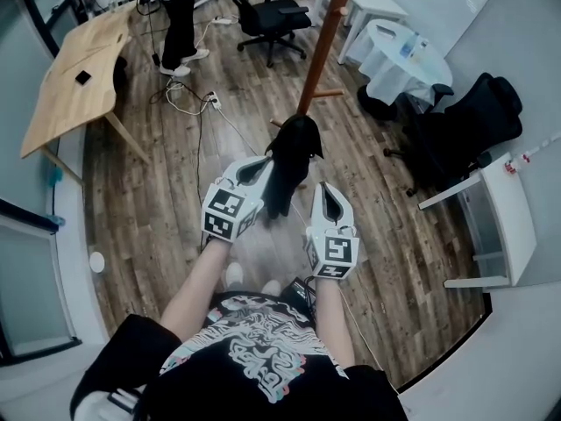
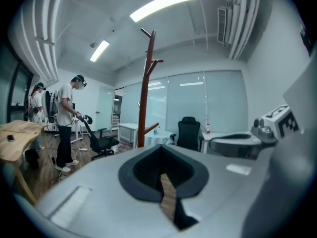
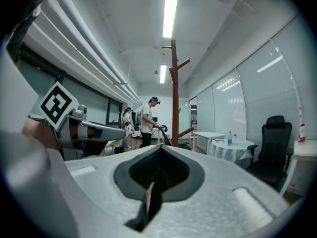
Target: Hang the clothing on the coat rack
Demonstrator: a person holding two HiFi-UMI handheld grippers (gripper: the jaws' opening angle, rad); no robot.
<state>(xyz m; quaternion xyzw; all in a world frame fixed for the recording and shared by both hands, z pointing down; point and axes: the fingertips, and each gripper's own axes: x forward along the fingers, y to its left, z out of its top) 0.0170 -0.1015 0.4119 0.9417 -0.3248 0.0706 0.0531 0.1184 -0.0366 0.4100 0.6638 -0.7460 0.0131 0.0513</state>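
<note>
Readable words or numbers: none in any view.
White marker cubes [image 1: 230, 215] beyond the black T-shirt [image 1: 254, 358]: square codes only.
T-shirt print: white drawing, illegible.

The right gripper's [image 3: 159, 157] jaws are pressed together with nothing between them, facing the brown coat rack [image 3: 175, 98] ahead. The left gripper [image 3: 94, 130] shows at the left, and a black office chair [image 3: 273, 148] stands off to the right.

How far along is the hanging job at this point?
Done: the black clothing is lifted, pinched in the left hand-held gripper. In hand: it hangs short of the coat rack. Left: hooking it on; the pegs look bare. The right hand-held gripper is shut beside it.
</note>
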